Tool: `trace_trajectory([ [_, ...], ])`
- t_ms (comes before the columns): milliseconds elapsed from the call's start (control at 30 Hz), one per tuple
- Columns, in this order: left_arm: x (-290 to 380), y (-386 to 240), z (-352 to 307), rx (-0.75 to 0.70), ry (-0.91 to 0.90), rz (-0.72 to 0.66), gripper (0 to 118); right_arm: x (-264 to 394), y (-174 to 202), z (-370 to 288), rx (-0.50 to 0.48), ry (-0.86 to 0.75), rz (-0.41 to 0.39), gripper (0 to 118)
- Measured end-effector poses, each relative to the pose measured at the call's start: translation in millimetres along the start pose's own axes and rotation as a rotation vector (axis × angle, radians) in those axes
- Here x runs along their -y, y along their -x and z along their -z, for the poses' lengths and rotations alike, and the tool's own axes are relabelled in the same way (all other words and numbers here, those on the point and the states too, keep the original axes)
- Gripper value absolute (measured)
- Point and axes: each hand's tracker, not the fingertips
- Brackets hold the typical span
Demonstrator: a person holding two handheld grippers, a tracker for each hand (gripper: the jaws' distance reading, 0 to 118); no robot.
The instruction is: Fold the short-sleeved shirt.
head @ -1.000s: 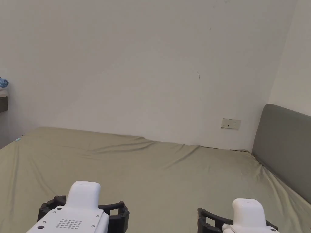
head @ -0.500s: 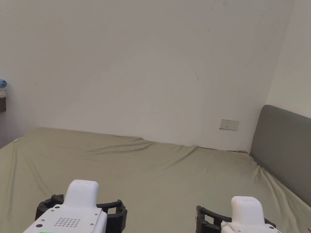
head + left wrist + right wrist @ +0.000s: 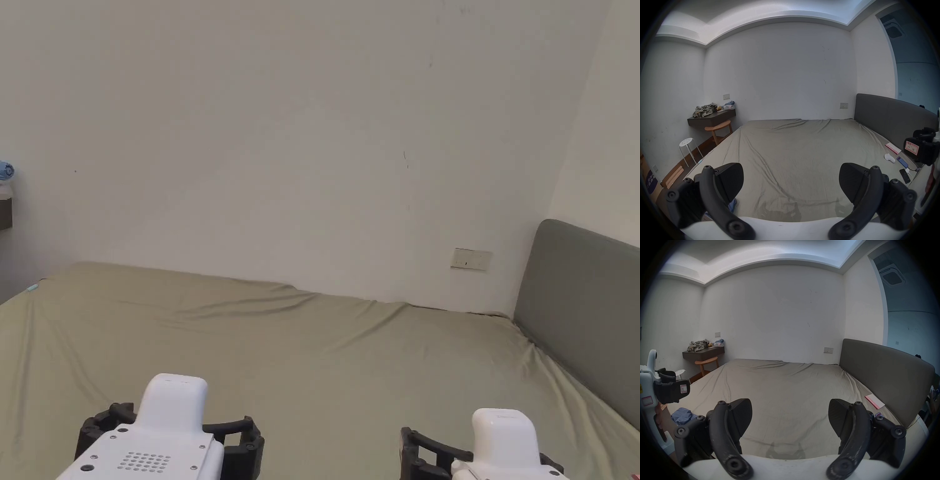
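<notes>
Olive bed sheet (image 3: 794, 154) — both hand-held grippers agape above.

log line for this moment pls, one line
phase: pre-grasp | left gripper: open, empty | right gripper: open, empty | blue garment: crumpled at near bed edge, untouched

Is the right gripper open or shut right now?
Open: the right gripper shows its two jaws set wide apart, with bare bed sheet between them.

Olive-green bed sheet (image 3: 325, 356), grey headboard (image 3: 581, 300), white wall (image 3: 281, 125).
</notes>
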Motion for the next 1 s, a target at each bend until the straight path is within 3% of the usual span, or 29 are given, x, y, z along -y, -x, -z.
trace_trajectory([
  [267, 3, 1, 2, -0.002, 0.020, -0.014, 117, -4, 0, 4, -0.047, 0.013, 0.031, 99],
  [367, 4, 2, 2, -0.003, 0.020, -0.015, 117, -7, 1, 4, -0.124, 0.035, 0.021, 99],
  [533, 1, 3, 0, -0.009, 0.017, -0.016, 117, -12, 2, 3, -0.151, 0.066, 0.091, 99],
  [700, -3, 5, -2, -0.014, 0.014, -0.026, 117, -18, 5, 7, 0.007, 0.089, 0.099, 99],
  [833, -4, 10, -1, -0.013, 0.005, -0.022, 117, -22, -9, 7, -0.075, 0.096, 0.208, 99],
  [1000, -5, 11, 3, -0.011, 0.002, -0.024, 117, -23, -4, -2, -0.011, 0.051, 0.157, 99],
])
